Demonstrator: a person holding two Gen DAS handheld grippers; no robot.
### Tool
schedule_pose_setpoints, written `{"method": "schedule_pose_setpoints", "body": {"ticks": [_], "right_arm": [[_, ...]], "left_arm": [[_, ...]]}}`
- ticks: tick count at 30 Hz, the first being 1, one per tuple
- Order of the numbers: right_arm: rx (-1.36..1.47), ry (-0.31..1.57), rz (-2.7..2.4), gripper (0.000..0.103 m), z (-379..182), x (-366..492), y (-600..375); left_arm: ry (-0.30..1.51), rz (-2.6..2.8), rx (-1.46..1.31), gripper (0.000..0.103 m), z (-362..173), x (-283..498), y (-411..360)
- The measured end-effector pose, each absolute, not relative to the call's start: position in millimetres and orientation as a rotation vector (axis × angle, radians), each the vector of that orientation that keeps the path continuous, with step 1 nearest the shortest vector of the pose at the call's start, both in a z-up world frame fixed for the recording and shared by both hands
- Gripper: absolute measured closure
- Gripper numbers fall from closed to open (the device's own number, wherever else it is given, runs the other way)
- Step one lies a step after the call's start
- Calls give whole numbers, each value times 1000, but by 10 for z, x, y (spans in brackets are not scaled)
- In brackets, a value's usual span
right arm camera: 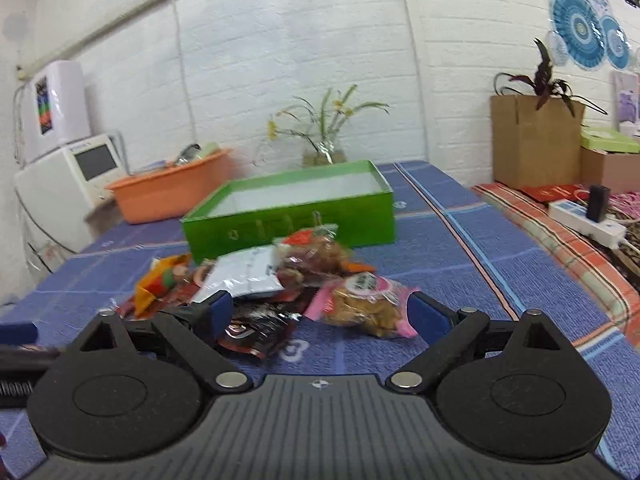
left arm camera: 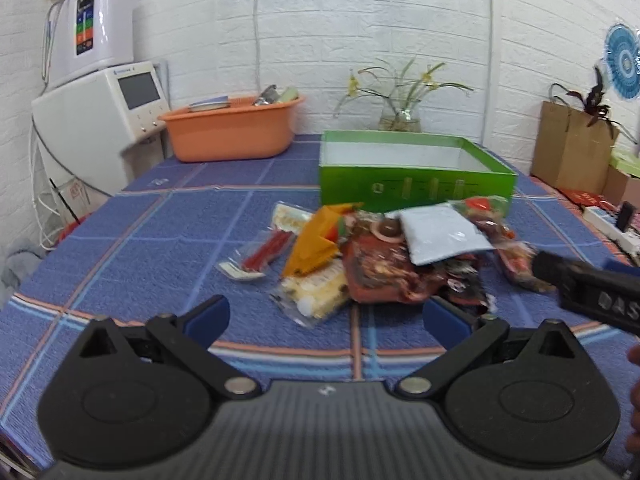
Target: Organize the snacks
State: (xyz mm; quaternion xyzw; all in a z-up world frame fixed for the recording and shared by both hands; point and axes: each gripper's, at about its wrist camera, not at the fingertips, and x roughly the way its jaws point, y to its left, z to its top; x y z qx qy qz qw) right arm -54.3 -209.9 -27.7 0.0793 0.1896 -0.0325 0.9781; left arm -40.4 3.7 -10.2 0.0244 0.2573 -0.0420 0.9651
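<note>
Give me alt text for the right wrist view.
The open right gripper hovers low over a pile of snack packets on a blue checked tablecloth, a pink packet of snacks nearest between its fingers. Behind the pile sits an empty green box.

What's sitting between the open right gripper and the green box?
The heap of snack packets lies there on the blue tablecloth, between the right gripper and the green box. The right wrist view shows it best.
</note>
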Motion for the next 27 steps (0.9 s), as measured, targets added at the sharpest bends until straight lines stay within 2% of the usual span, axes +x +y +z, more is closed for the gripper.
{"method": "schedule_pose_setpoints", "body": {"ticks": [9,27], "right_arm": [[191,338,-109,0,-297,-608,-2182],[161,400,-100,0,-326,-531,-2160]], "left_arm": [[511,-19,-25,0,-81,-84,188],[573,-5,11,0,-222,-14,140]]}}
